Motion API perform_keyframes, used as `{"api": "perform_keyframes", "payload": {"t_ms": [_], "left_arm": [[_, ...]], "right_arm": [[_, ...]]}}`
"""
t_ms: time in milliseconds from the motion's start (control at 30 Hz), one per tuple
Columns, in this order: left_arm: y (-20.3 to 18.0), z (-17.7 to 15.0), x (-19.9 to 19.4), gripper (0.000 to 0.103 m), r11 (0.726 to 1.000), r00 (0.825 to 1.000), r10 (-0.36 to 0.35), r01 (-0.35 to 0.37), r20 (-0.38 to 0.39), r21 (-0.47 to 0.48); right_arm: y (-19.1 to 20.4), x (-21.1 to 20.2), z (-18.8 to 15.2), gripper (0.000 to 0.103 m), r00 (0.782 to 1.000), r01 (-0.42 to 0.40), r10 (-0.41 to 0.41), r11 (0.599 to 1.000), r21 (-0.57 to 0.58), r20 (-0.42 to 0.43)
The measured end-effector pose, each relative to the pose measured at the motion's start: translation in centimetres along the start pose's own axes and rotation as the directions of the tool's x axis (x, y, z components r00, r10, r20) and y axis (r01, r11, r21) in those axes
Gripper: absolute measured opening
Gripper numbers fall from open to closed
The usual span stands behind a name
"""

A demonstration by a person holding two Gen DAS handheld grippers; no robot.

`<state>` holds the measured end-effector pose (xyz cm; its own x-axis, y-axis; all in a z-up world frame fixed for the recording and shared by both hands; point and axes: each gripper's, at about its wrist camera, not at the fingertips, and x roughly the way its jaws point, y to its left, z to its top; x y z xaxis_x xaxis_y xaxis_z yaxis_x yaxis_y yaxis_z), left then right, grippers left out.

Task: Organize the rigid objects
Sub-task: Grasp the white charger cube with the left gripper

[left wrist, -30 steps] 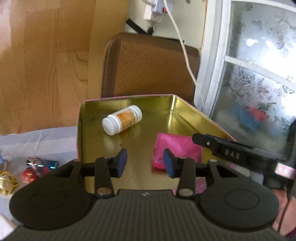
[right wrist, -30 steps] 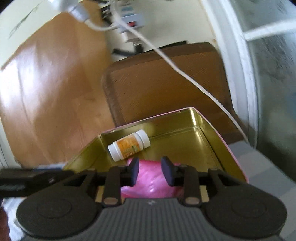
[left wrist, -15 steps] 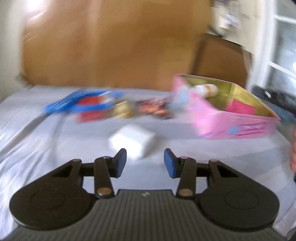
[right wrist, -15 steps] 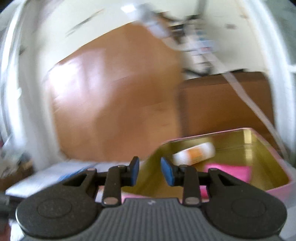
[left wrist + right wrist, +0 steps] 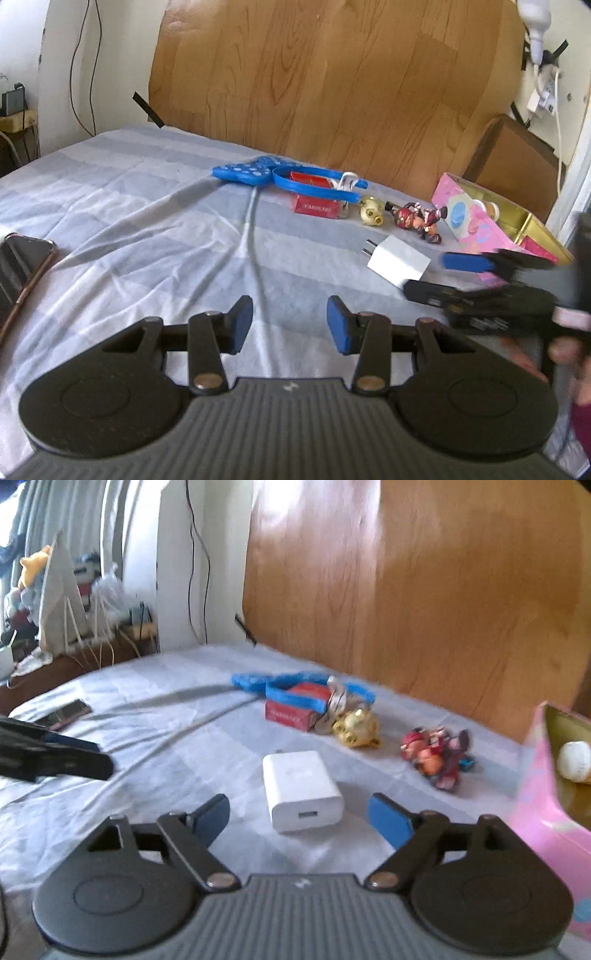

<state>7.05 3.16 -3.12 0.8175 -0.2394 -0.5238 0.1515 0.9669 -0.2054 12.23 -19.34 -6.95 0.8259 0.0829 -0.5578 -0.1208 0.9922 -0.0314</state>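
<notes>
Both claws have swung from the tin [image 5: 532,797] to the bed. The right claw [image 5: 299,818] has just opened around the charger [image 5: 301,790], not yet gripping. The left claw [image 5: 290,325] hangs half-open, empty.

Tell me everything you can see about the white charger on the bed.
The charger is a small white block with rounded edges, smooth like plastic. Two metal prongs stick out of one end in the left wrist view; the other end has a single port facing the right gripper. It lies flat on the striped sheet, apart from the other items, with nothing touching it. The right gripper's fingers have just been opening and stand on either side of the near end, clear of it.
</notes>
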Motion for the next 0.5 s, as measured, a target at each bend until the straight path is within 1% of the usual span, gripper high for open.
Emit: {"api": "perform_keyframes", "payload": {"t_ms": [67, 100, 133, 200, 233, 267, 300, 367, 400, 433, 467, 500], "left_arm": [[0.2, -0.3, -0.4, 0.046, 1.000, 1.000, -0.005, 0.005, 0.001, 0.003], [0.4, -0.3, -0.5, 0.046, 1.000, 1.000, -0.012, 0.012, -0.002, 0.000], [0.6, -0.3, -0.5, 0.046, 1.000, 1.000, -0.017, 0.017, -0.005, -0.007], [0.8, -0.4, -0.8, 0.046, 0.999, 0.999, -0.032, 0.031, -0.007, -0.019], [0.8, -0.4, -0.9, 0.046, 0.999, 0.999, -0.042, 0.042, -0.007, -0.025], [0.8, -0.4, -1.0, 0.046, 0.998, 0.999, -0.051, 0.050, -0.006, -0.028], [0.7, -0.5, -1.0, 0.046, 0.998, 0.998, -0.060, 0.060, -0.008, -0.032], [0.6, -0.5, -1.1, 0.046, 0.995, 0.996, -0.088, 0.088, -0.016, -0.041], [0.5, -0.6, -1.1, 0.046, 0.994, 0.995, -0.102, 0.101, -0.021, -0.047], [0.4, -0.7, -1.1, 0.046, 0.993, 0.993, -0.111, 0.110, -0.024, -0.051], [0.2, -0.7, -1.2, 0.046, 0.991, 0.992, -0.122, 0.120, -0.026, -0.054], [0.0, -0.8, -1.2, 0.046, 0.990, 0.991, -0.132, 0.131, -0.025, -0.055]], "right_arm": [[0.0, 1.8, 0.7, 0.075, 0.998, -0.012, 0.012, 1.000, -0.011, -0.057], [0.1, 2.4, 0.8, 0.057, 0.997, -0.020, 0.018, 1.000, -0.020, -0.081], [0.1, 2.6, 0.8, 0.049, 0.996, -0.033, 0.031, 0.999, -0.026, -0.081], [0.3, 2.2, 0.6, 0.048, 0.993, -0.088, 0.084, 0.995, -0.049, -0.086], [0.6, 1.7, 0.3, 0.048, 0.992, -0.107, 0.101, 0.991, -0.079, -0.082], [1.0, 1.0, -0.1, 0.048, 0.988, -0.143, 0.134, 0.983, -0.113, -0.079], [1.4, 0.4, -0.4, 0.048, 0.978, -0.197, 0.186, 0.971, -0.138, -0.089], [1.8, -1.1, -1.4, 0.049, 0.947, -0.316, 0.299, 0.931, -0.183, -0.117], [1.9, -2.0, -1.8, 0.048, 0.937, -0.347, 0.326, 0.914, -0.210, -0.128], [1.9, -2.9, -2.4, 0.050, 0.938, -0.345, 0.325, 0.907, -0.240, -0.121], [1.9, -3.6, -2.7, 0.052, 0.948, -0.317, 0.300, 0.914, -0.252, -0.103], [1.6, -4.3, -3.0, 0.056, 0.961, -0.275, 0.260, 0.931, -0.242, -0.089]]}}
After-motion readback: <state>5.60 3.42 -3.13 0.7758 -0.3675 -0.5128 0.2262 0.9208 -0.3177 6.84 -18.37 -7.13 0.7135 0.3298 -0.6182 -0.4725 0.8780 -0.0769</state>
